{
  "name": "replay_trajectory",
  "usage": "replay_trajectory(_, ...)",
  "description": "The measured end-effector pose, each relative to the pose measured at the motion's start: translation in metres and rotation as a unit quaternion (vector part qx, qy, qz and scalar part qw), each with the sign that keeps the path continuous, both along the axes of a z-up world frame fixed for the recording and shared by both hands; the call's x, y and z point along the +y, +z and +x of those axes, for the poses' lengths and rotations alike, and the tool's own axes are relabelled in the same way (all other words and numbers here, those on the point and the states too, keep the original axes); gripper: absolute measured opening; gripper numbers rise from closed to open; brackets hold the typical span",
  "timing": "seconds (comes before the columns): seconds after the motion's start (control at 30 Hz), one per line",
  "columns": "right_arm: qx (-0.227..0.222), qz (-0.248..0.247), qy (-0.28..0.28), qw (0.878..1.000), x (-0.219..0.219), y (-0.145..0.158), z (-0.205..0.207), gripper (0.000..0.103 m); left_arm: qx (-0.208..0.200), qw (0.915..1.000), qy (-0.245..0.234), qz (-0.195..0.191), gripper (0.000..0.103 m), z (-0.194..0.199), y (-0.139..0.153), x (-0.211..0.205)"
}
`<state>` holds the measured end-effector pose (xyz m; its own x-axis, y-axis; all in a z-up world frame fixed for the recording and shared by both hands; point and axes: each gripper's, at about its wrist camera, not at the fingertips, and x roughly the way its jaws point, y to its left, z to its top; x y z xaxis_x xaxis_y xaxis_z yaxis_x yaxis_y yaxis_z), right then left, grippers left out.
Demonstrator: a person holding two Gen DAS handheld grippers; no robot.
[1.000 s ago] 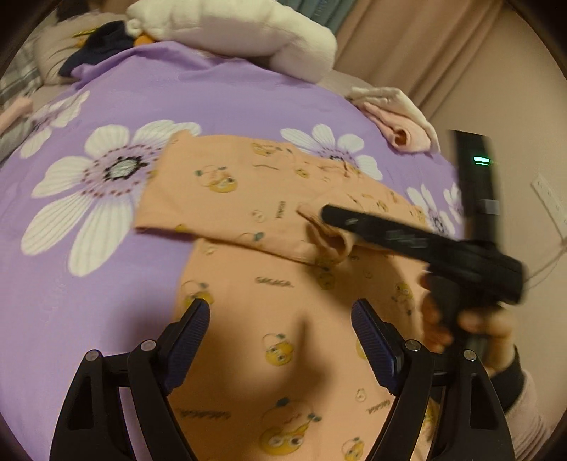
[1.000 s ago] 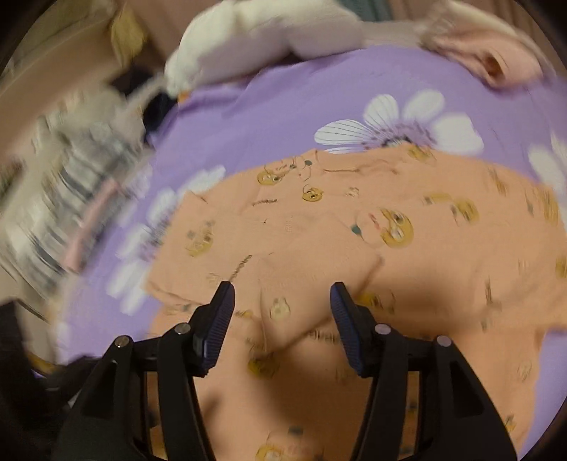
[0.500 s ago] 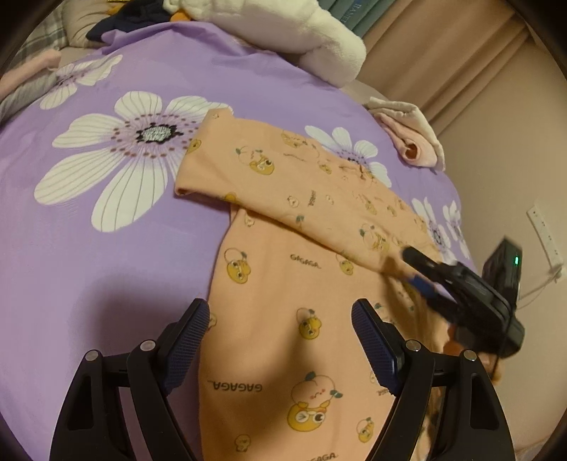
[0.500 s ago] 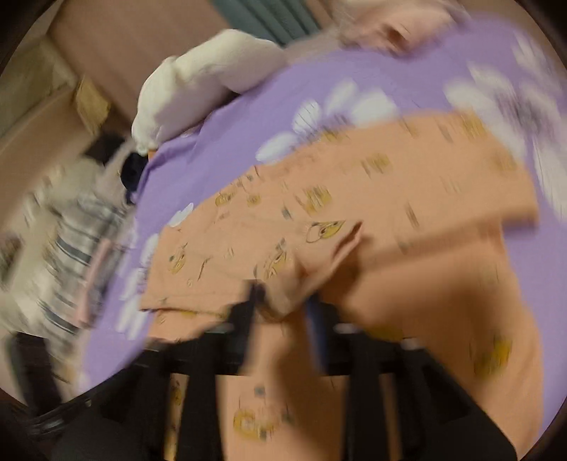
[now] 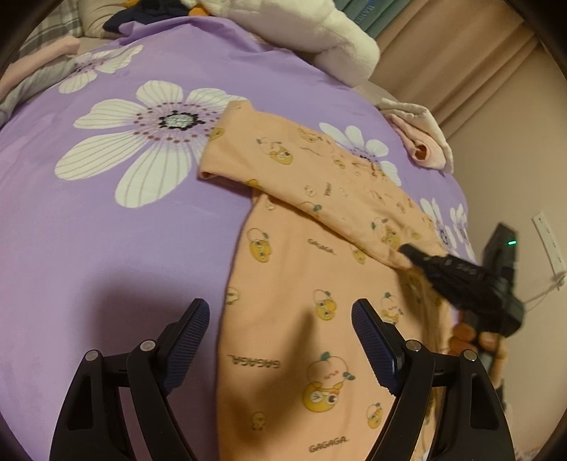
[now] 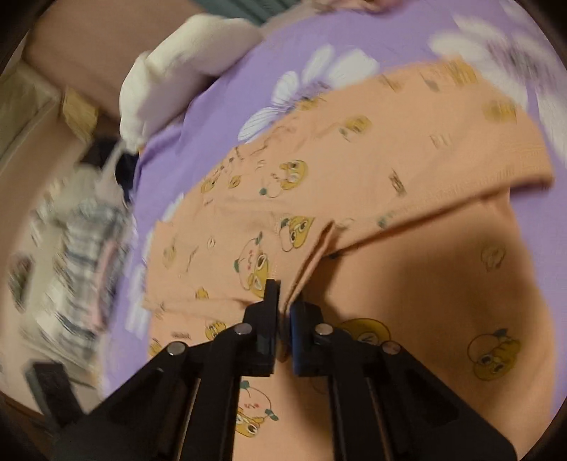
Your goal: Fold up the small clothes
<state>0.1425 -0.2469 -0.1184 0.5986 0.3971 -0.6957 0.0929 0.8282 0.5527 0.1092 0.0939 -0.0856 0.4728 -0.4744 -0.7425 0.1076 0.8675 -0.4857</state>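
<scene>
An orange child's garment (image 5: 301,283) with yellow cartoon prints lies on a purple flowered bedspread (image 5: 88,230). One part of it (image 5: 319,177) is folded across the top. My left gripper (image 5: 280,340) is open and empty, hovering over the garment's near end. My right gripper (image 6: 283,308) is shut on a fold of the orange garment (image 6: 354,220); in the left wrist view it (image 5: 407,252) pinches the cloth at the garment's right edge.
A white plush cushion (image 5: 312,32) lies at the far edge of the bed. A folded pink and cream cloth (image 5: 421,138) sits at the far right. Striped and dark clothes (image 5: 32,71) lie at the far left. A wall with an outlet (image 5: 547,237) is on the right.
My right gripper closed on the garment's fold and pulled it from the middle out to the right edge. My left gripper stayed open and drew back slightly.
</scene>
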Motion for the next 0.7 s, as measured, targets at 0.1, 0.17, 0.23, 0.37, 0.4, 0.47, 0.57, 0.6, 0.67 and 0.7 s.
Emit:
replay_trajectory(0.1,-0.044,-0.047,0.033,0.997,0.011,0.031,0.006,0.005,0.006,1.0000,0.004,-0.005,0.082,0.002,-0.003,0.002)
replay_trajectory(0.17,-0.085,-0.070,0.044,0.993,0.014,0.058,0.011,0.005,0.006,1.0000,0.004,-0.007,0.082,0.002,-0.003,0.002)
replay_trajectory(0.23,-0.118,-0.074,0.036,0.990,0.008,0.082,0.019,0.005,0.005,1.0000,0.001,-0.005,0.082,0.001,-0.003,0.001)
replay_trajectory(0.37,-0.115,-0.117,0.017,0.986,-0.011,0.086,0.036,0.005,0.006,1.0000,0.000,-0.005,0.082,0.002,-0.004,0.001)
replay_trajectory(0.4,-0.102,-0.125,0.013,0.987,-0.015,0.079,0.040,0.006,0.006,1.0000,0.000,-0.005,0.082,0.002,-0.004,0.001)
replay_trajectory(0.47,-0.063,-0.124,0.018,0.990,-0.024,0.055,0.047,0.007,0.008,1.0000,-0.001,-0.002,0.082,0.004,-0.005,0.001)
replay_trajectory(0.57,-0.020,-0.143,-0.001,0.990,-0.035,0.025,0.050,0.015,0.009,1.0000,-0.002,0.000,0.082,0.004,-0.006,-0.001)
replay_trajectory(0.6,-0.011,-0.140,-0.009,0.990,-0.039,0.018,0.050,0.026,0.008,1.0000,-0.003,0.000,0.082,0.004,-0.005,-0.001)
replay_trajectory(0.67,-0.018,-0.148,-0.030,0.988,-0.044,0.019,0.048,0.032,0.007,1.0000,-0.005,0.002,0.082,0.006,-0.003,-0.004)
replay_trajectory(0.7,-0.029,-0.161,-0.040,0.986,-0.045,0.022,0.046,0.032,0.006,0.9999,-0.008,0.004,0.082,0.009,-0.002,-0.006)
